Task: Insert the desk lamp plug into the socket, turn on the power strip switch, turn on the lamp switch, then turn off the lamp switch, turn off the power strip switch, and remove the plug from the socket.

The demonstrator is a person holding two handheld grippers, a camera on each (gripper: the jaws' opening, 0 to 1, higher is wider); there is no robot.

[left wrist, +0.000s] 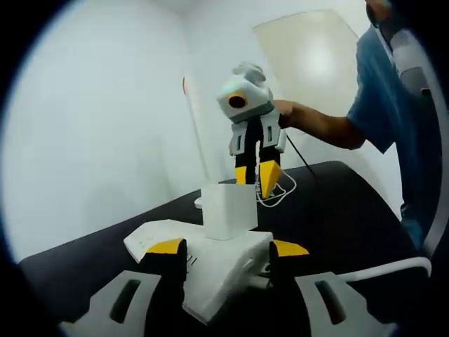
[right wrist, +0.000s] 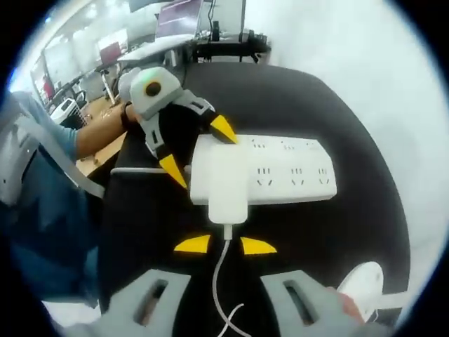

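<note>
The left gripper (right wrist: 196,151) clamps the end of the power strip (right wrist: 295,172) to steady it on the black table (right wrist: 330,105), while the right gripper (right wrist: 224,244), jaws narrowly parted, hangs over the seated plug (right wrist: 228,193), holding nothing.

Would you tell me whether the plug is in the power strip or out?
In: the plug sits flush on the power strip, its cord trailing away.

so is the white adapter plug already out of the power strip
No, the white adapter plug sits seated in the power strip, with the left gripper clamped on the strip's end.
</note>
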